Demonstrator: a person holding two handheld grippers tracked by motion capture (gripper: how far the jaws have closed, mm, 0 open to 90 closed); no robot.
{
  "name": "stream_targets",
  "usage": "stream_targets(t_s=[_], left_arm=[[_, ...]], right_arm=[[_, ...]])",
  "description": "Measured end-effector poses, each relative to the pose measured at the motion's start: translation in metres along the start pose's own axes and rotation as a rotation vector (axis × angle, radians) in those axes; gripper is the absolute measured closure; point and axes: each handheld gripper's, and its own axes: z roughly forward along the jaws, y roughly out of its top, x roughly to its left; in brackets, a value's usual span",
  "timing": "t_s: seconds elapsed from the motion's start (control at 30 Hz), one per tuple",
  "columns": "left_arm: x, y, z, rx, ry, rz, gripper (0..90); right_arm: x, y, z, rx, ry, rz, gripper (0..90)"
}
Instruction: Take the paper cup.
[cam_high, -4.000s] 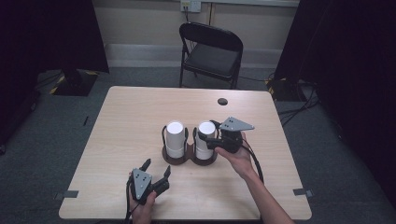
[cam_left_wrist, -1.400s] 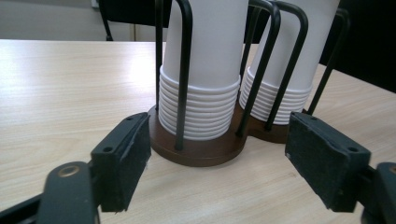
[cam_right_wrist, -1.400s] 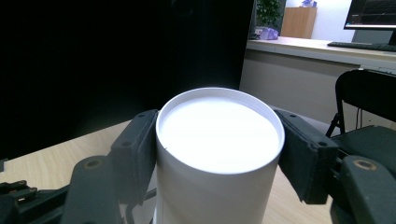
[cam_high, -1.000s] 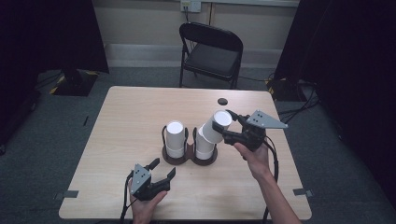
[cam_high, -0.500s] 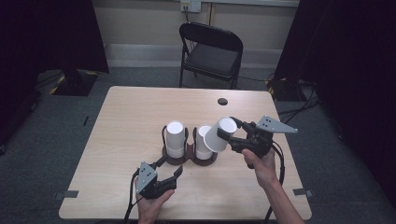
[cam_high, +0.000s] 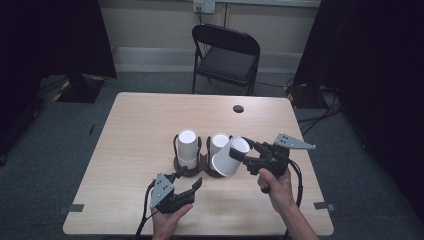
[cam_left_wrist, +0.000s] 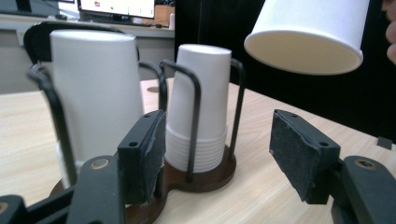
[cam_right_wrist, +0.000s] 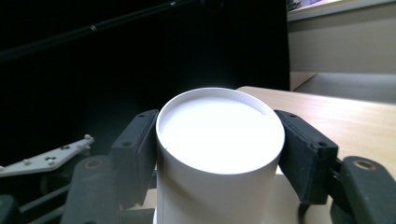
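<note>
Keep the right gripper clamped on the tilted paper cup, held just above the right stack in the holder. Bring the left gripper, empty jaws part-open and lately narrowing, squarely to the cup's open rim above the tabletop; close gently to avoid crushing.

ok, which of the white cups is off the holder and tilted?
The single cup clamped in the right gripper, held tilted in the air beside the right stack. The left stack and right stack stand upright in the holder.

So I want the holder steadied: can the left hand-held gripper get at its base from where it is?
Probably yes: the left hand-held gripper is open, right in front of the holder's base, with bare table between.
</note>
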Motion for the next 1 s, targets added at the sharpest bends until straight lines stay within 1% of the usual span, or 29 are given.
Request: stream_targets(t_s=[0.07,0.1,0.13,0.17,0.23,0.33,0.37,0.4,0.43,0.47,0.5,0.6,0.63,0.7,0.8,0.87,0.93,0.97,1.0], left_arm=[[-0.003,0.003,0.002,-0.019,-0.003,0.011,37.8],[-0.004,0.004,0.002,-0.026,-0.004,0.005,37.8],[-0.004,0.004,0.002,-0.026,-0.004,0.005,37.9],[-0.006,0.006,0.004,-0.041,-0.016,0.006,38.3],[-0.008,0.008,0.006,-0.051,-0.027,0.012,39.4],[-0.012,0.009,0.008,-0.066,-0.024,0.017,41.4],[-0.012,0.009,0.008,-0.066,-0.024,0.017,42.2],[-0.016,0.008,0.009,-0.076,-0.02,0.017,43.1],[-0.016,0.008,0.009,-0.076,-0.02,0.017,43.6],[-0.018,0.008,0.01,-0.092,-0.022,0.028,44.5],[-0.019,0.008,0.009,-0.094,-0.021,0.034,45.6],[-0.021,0.009,0.011,-0.111,-0.022,0.037,48.3],[-0.022,0.01,0.011,-0.119,-0.021,0.035,49.1],[-0.023,0.012,0.012,-0.134,-0.014,0.048,50.6],[-0.026,0.013,0.013,-0.162,-0.026,0.058,52.5],[-0.028,0.013,0.013,-0.167,-0.025,0.07,55.2],[-0.029,0.013,0.013,-0.17,-0.027,0.072,57.5],[-0.03,0.013,0.013,-0.176,-0.018,0.075,58.2],[-0.03,0.013,0.013,-0.184,-0.021,0.075,59.2]], right_arm=[[-0.001,-0.001,-0.001,0.0,0.009,0.037,34.1],[-0.002,-0.002,-0.002,-0.002,0.017,0.054,34.1],[-0.002,-0.002,-0.002,-0.002,0.017,0.054,34.1],[-0.002,-0.004,-0.003,-0.002,0.033,0.088,34.1],[-0.002,-0.005,-0.003,-0.005,0.052,0.115,34.1],[-0.002,-0.006,-0.004,-0.009,0.075,0.151,34.1],[-0.002,-0.006,-0.004,-0.009,0.075,0.151,34.1],[-0.001,-0.007,-0.003,-0.003,0.098,0.172,34.1],[0.0,-0.008,-0.003,0.001,0.101,0.175,34.1],[0.0,-0.009,-0.002,0.008,0.108,0.183,34.1],[0.001,-0.01,-0.001,0.014,0.117,0.191,34.1],[0.001,-0.012,0.001,0.03,0.132,0.208,34.1],[0.001,-0.012,0.001,0.032,0.14,0.218,34.1],[0.001,-0.013,0.002,0.039,0.151,0.238,34.1],[0.001,-0.014,0.004,0.047,0.177,0.269,34.1],[0.002,-0.015,0.006,0.058,0.187,0.284,34.1],[0.003,-0.016,0.007,0.068,0.2,0.303,34.1],[0.004,-0.017,0.008,0.075,0.204,0.313,34.1],[0.004,-0.017,0.009,0.084,0.21,0.326,34.1]])
